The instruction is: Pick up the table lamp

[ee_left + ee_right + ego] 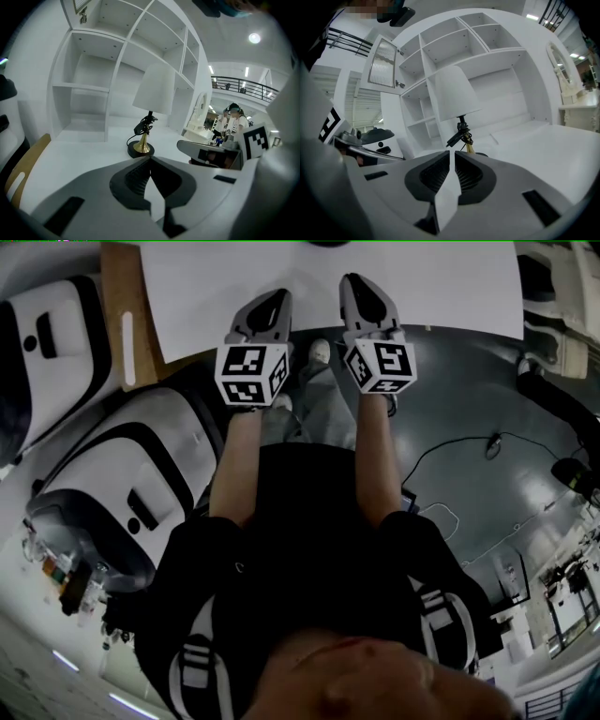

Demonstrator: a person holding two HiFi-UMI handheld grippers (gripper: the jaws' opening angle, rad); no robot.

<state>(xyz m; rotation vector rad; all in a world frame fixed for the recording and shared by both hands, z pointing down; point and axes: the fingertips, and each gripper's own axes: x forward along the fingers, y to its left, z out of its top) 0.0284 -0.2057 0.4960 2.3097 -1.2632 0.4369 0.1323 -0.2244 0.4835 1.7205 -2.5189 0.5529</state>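
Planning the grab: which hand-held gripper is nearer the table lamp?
Probably right. The right hand-held gripper reaches farther forward, its jaws covering the table lamp base; the left hand-held gripper sits slightly back, lamp base visible.

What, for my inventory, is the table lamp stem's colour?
Table lamp stem: gold; clearest in left gripper view.

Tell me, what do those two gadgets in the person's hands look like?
The left gripper and right gripper are matching smooth grey shells, each carrying a cube printed with black-and-white square markers. Each claw has dark ribbed pads. The person wears a black short-sleeved top with white stripes.
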